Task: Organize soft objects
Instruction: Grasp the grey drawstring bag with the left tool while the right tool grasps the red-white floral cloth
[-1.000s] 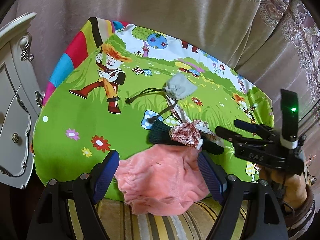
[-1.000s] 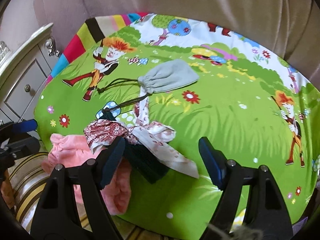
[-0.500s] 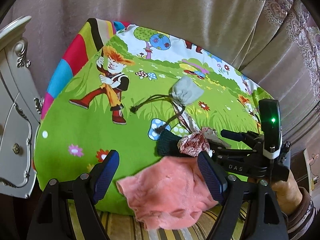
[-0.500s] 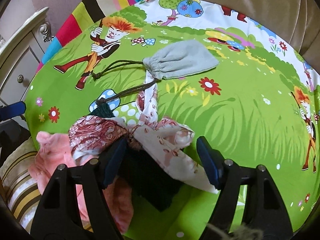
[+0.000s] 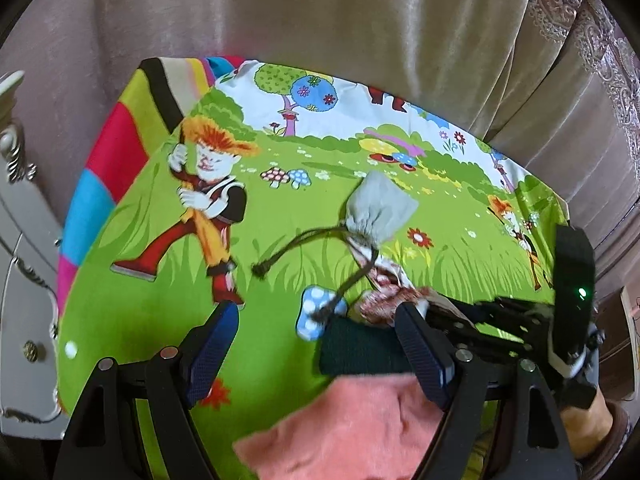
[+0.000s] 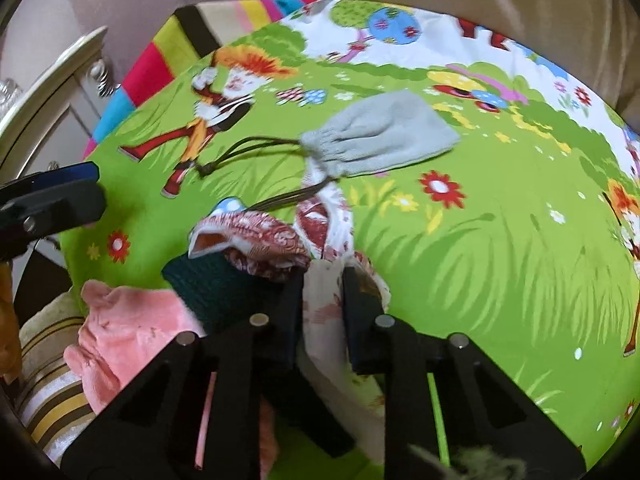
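Here, on a cartoon-printed green tablecloth (image 6: 500, 248), a small heap of soft things near the front edge: a white cloth with a red-brown paisley print (image 6: 272, 240), crumpled and folded over itself, lying partly on a dark green knitted piece (image 6: 212, 280), with a fluffy pink towel (image 6: 132, 320) just beside them and drooping over the table's edge. Behind the heap, flat on the cloth, a pale grey drawstring pouch (image 6: 380, 136), its dark cords (image 6: 248, 150) trailing to the left and down toward the paisley cloth. Right gripper (image 6: 323, 280) angled steeply down at the near part of the heap, jaws closing and nearly together, pale patterned fabric pinched between the black fingers (image 6: 292, 300). Left gripper (image 5: 316, 348) also tilted down, over the table's left front, blue-padded fingers (image 5: 212, 344) standing wide apart with nothing between them but tablecloth and the edges of the green knit and pink towel below. In the left view, a bare hand (image 5: 584, 428) under the right tool's handle at the lower right. Beige curtains (image 5: 360, 32) behind the table, a white carved cabinet (image 5: 20, 280) at the left.
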`<state>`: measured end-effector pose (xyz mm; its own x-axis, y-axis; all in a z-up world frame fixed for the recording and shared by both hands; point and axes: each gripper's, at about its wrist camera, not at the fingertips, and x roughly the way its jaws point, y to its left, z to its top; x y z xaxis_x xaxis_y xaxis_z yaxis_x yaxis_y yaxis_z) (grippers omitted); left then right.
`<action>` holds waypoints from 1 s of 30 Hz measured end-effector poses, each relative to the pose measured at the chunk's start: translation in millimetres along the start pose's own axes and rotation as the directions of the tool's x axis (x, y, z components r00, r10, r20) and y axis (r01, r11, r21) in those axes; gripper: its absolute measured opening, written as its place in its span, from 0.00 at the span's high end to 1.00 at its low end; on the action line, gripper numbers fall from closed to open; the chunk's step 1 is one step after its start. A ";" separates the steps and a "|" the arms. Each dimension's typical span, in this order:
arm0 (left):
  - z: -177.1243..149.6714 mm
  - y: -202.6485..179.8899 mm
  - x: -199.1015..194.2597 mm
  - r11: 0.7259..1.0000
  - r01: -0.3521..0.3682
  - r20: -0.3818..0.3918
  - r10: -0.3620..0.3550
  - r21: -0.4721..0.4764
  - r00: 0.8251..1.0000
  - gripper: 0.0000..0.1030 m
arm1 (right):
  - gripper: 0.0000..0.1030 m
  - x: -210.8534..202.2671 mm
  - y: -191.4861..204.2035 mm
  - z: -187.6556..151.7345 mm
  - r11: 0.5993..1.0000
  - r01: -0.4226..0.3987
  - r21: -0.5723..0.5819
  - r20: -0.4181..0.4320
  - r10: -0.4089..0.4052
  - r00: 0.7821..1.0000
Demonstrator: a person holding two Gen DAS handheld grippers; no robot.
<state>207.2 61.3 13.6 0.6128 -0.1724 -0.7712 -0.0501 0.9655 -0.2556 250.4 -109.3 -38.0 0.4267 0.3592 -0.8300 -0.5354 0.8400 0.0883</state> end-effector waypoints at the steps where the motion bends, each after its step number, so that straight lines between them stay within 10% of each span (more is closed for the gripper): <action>1: 3.2 -0.4 3.5 1.000 -0.001 0.000 0.001 0.000 1.000 0.23 | 0.80 -0.9 -4.9 -0.2 1.000 0.007 0.016 0.004 -0.007 1.000; 18: 63.5 -43.0 113.8 0.994 0.018 -0.089 -0.008 0.106 0.996 0.28 | 0.80 -40.5 -102.6 -33.5 0.930 0.180 0.320 0.039 -0.203 0.978; 30: 54.2 -64.4 148.0 0.978 0.013 -0.175 0.024 0.210 0.984 0.74 | 0.80 -59.7 -108.0 -42.3 0.922 0.199 0.333 0.061 -0.232 0.971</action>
<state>343.9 -15.8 -52.5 0.4638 -0.1805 -0.8673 0.1245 0.9826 -0.1379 252.0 -238.7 -21.2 0.5831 0.1786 -0.7925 -0.1659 0.9812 0.0991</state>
